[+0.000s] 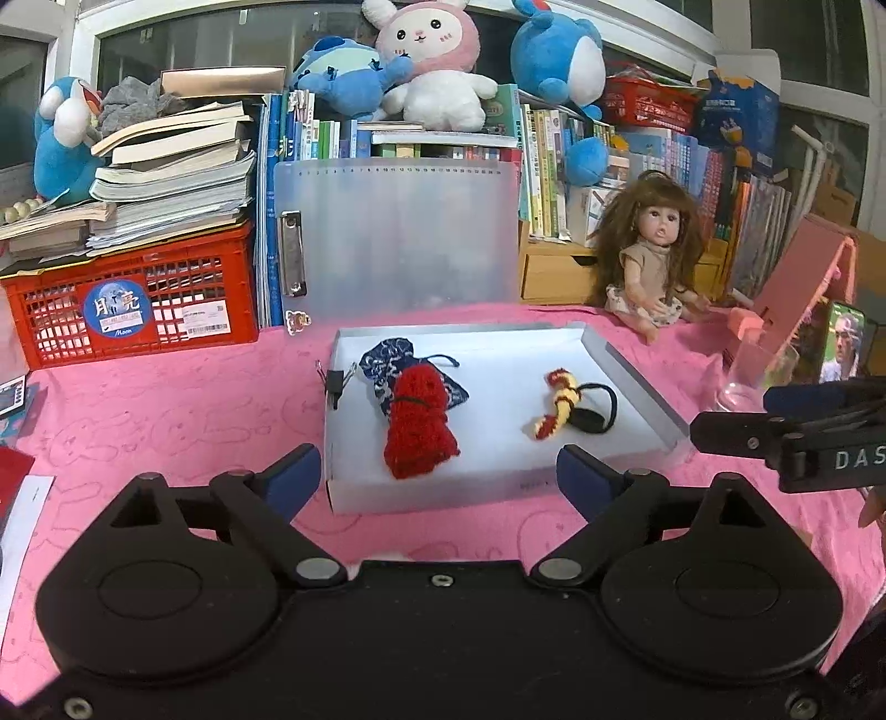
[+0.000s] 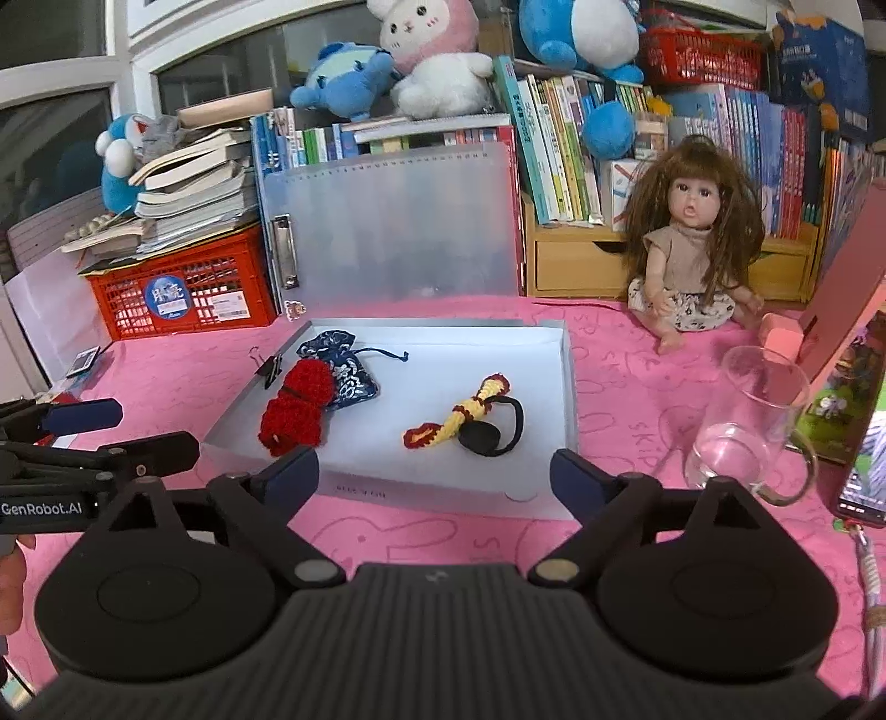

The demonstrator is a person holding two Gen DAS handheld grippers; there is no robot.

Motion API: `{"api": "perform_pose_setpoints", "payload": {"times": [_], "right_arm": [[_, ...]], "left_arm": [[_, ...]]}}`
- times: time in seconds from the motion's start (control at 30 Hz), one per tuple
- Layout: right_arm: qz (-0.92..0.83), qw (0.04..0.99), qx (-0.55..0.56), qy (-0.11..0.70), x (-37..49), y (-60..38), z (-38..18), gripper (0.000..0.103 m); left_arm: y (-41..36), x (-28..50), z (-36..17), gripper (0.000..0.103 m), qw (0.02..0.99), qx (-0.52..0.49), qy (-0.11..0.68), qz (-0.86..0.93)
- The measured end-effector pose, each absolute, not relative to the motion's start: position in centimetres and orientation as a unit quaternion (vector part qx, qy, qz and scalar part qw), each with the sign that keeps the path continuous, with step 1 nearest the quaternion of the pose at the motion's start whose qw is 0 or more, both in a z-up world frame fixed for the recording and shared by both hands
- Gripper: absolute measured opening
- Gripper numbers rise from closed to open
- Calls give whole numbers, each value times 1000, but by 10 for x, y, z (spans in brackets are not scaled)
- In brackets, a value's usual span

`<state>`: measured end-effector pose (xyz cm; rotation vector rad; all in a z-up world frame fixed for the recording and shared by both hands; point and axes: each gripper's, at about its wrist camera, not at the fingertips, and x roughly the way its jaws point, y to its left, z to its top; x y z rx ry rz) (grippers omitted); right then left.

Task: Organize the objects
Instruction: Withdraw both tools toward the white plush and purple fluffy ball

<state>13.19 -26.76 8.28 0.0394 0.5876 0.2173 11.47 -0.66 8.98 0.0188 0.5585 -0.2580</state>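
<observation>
Left wrist view: left gripper (image 1: 440, 479) released, holding nothing, short of the white tray (image 1: 637, 371) on the pink tabletop (image 1: 166, 410). Red knit bundle (image 1: 418, 423) half hides a blue pouch (image 1: 387, 357). Right gripper (image 2: 434, 479) likewise released; beside it "GenRobot.AI" reads clearly, "DAS" cut off.

We see a pink tablecloth (image 1: 166, 410) across the lower frame. Along the top, books (image 2: 559, 149) and dark windows (image 1: 819, 44).

In the tray (image 2: 565, 387), knitted bundle (image 2: 296, 412) lies on pouch (image 2: 346, 368), left of crocheted strip (image 2: 459, 415)
</observation>
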Motion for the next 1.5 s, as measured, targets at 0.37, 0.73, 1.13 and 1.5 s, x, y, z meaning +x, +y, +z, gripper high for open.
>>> {"api": "perform_pose_setpoints", "payload": {"times": [0.37, 0.73, 1.13, 1.5], "right_arm": [[116, 954, -13, 277, 92, -270, 73, 103], [111, 949, -23, 296, 73, -275, 51, 103], [109, 941, -23, 320, 58, -283, 31, 103], [132, 931, -65, 333, 44, -277, 19, 103]], "left_arm": [[0, 84, 72, 94, 949, 21, 283, -134], [8, 67, 51, 94, 941, 3, 309, -134], [9, 61, 33, 94, 939, 6, 320, -129], [15, 85, 29, 94, 939, -9, 325, -113]]}}
